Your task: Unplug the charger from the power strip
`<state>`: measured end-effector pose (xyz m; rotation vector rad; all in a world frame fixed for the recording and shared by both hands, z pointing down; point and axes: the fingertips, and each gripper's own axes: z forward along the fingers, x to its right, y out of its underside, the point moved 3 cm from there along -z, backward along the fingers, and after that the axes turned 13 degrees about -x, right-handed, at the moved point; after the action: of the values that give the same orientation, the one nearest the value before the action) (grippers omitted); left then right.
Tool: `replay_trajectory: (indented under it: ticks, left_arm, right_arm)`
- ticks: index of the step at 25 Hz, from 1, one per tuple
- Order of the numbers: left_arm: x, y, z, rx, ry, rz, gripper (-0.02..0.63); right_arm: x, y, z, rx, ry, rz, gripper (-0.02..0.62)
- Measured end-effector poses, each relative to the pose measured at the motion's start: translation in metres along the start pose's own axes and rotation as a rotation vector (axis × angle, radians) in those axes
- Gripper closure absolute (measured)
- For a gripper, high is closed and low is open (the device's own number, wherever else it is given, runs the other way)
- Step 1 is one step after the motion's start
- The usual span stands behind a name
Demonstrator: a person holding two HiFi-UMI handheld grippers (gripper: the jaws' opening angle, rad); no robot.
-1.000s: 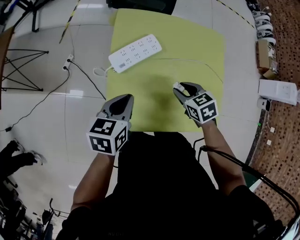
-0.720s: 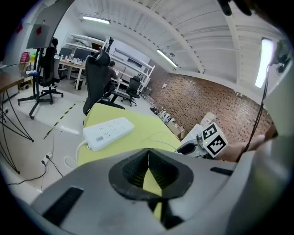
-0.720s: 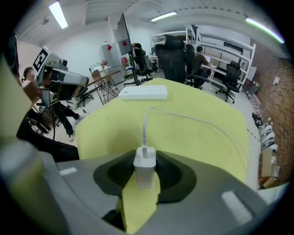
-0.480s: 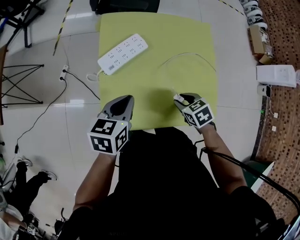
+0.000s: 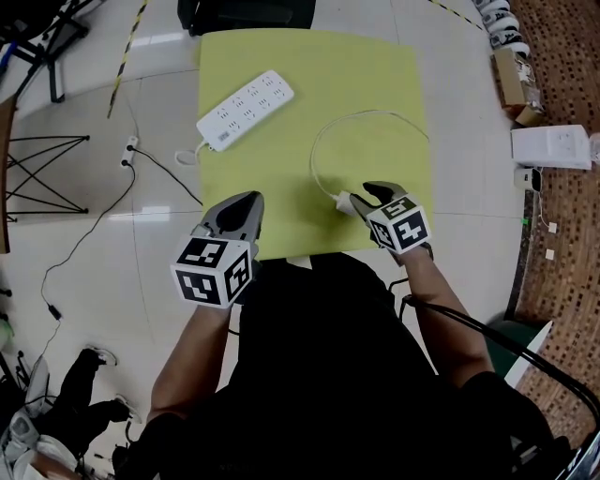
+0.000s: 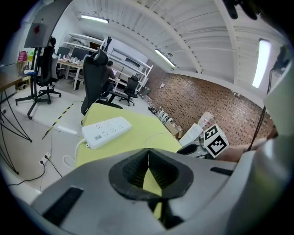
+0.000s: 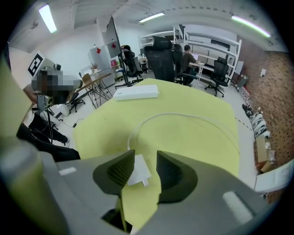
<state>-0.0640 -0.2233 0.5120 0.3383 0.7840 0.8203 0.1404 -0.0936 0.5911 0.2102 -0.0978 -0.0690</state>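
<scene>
A white power strip lies at the far left of the yellow mat, with no plug in its sockets. The white charger rests on the mat near its front edge, and its thin white cable loops away behind it. My right gripper points down over the charger. Its jaws are opening. In the right gripper view the charger sits between them against the left jaw, with a gap on the other side. My left gripper hangs at the mat's front left corner, shut and empty.
The mat lies on a pale tiled floor. A black cord and a small white adapter lie left of it, beside black stand legs. White boxes sit at the right by a patterned carpet. A black chair base stands behind the mat.
My right gripper moved toward the mat's front edge with the charger, and its jaws have widened round it. The cable now trails in a loop. The left gripper stayed about where it was.
</scene>
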Motion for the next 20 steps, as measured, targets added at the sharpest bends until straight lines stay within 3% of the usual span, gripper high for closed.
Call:
replay_trajectory:
  ticks: [9,15,17,20]
  left_arm:
    - [0.002,0.007,-0.012,0.02,-0.026,-0.009,0.598]
    - [0.008,0.013,-0.027,0.055,-0.082,-0.017,0.598]
    - [0.014,0.015,-0.036,0.077,-0.117,-0.039,0.598]
    - [0.029,0.022,-0.049,0.106,-0.17,-0.072,0.598]
  right_arm:
    - [-0.011,-0.003,-0.015,0.051,0.002,-0.027,0.453]
    - [-0.013,-0.014,-0.041,0.214,-0.002,-0.016,0.535]
    - [-0.014,-0.015,-0.057,0.293,-0.039,-0.001,0.593]
    - [-0.025,-0.009,-0.084,0.399,-0.191,0.049,0.594]
